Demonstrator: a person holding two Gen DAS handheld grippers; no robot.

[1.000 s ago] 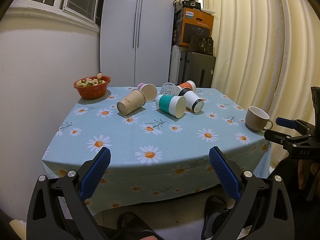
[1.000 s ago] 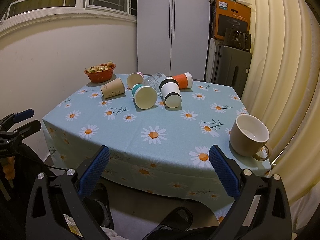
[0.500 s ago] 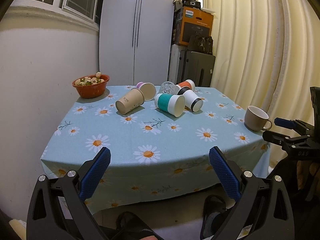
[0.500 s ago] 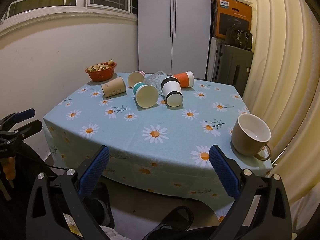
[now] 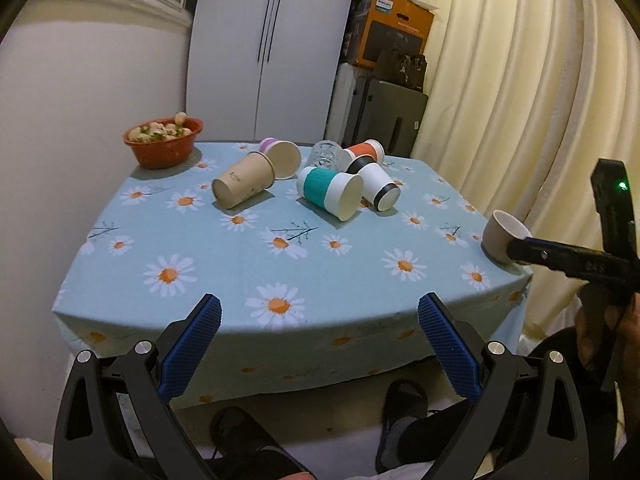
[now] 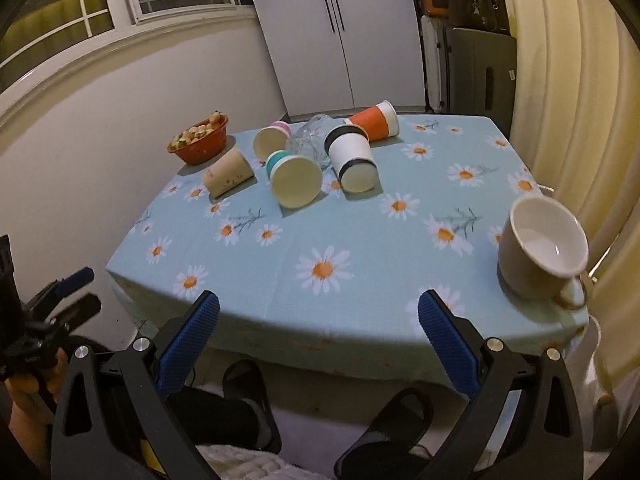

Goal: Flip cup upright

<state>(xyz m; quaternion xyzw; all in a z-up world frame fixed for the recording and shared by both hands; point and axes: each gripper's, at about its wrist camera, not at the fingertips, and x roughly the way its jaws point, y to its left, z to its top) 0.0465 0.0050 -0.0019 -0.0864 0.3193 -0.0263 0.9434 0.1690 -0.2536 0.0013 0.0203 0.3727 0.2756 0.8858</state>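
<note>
Left gripper [image 5: 319,346], right gripper [image 6: 319,346]: both wide, empty, off the table's [image 5: 360,312] near edge. Mug [image 6: 542,252]: upright, right corner. Toppled cups [image 5: 334,194]: far side.

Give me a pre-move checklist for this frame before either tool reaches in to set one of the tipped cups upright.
1. Left tool open and holding nothing: ok.
2. Right tool open and holding nothing: ok.
3. Cups lying on their sides: ok, the teal cup, black-banded cup, brown cup and orange cup all are.
4. Teal cup free to lift: cannot tell, it lies close against the clear glass.
5. Beige mug away from the edge: not ok, it stands upright near the table's corner.
</note>
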